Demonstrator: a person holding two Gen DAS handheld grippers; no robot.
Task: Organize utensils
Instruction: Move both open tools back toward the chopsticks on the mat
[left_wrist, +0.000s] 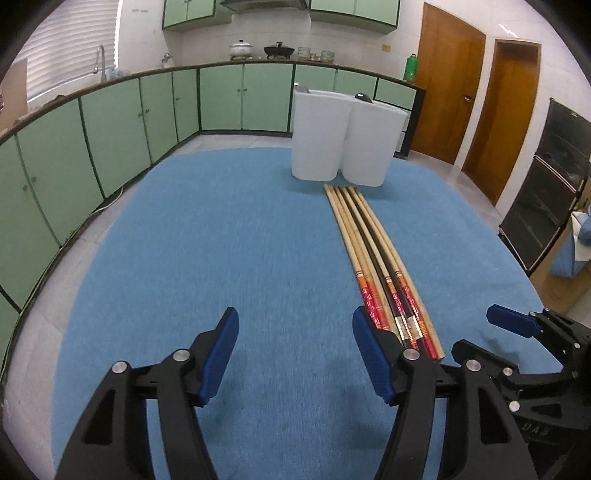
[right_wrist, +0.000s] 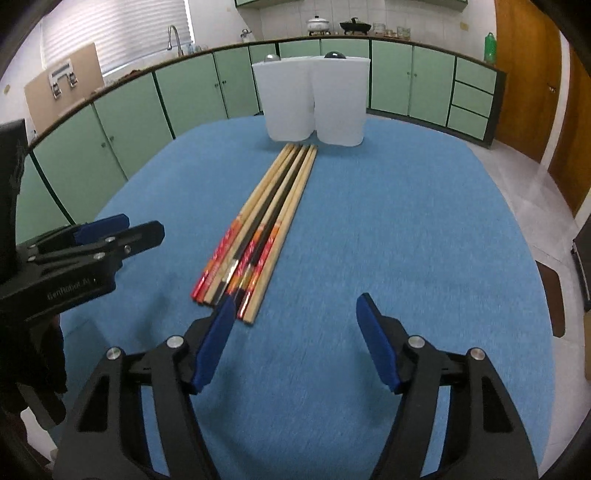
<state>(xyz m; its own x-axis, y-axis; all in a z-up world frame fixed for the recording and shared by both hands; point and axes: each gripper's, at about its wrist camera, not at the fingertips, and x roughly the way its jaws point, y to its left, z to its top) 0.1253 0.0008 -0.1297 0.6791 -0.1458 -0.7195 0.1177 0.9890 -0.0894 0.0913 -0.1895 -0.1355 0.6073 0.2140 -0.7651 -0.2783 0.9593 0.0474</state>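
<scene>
Several chopsticks, wooden and black with red patterned ends, lie side by side on the blue table cloth; they also show in the right wrist view. Their tips point at two white holders, which the right wrist view shows too, each with a utensil end showing at the top. My left gripper is open and empty, just left of the chopsticks' near ends. My right gripper is open and empty, just right of those ends. Each gripper shows in the other's view.
Green kitchen cabinets curve around the table's left and far sides. Wooden doors stand at the right. The cloth-covered table edge drops to a tiled floor.
</scene>
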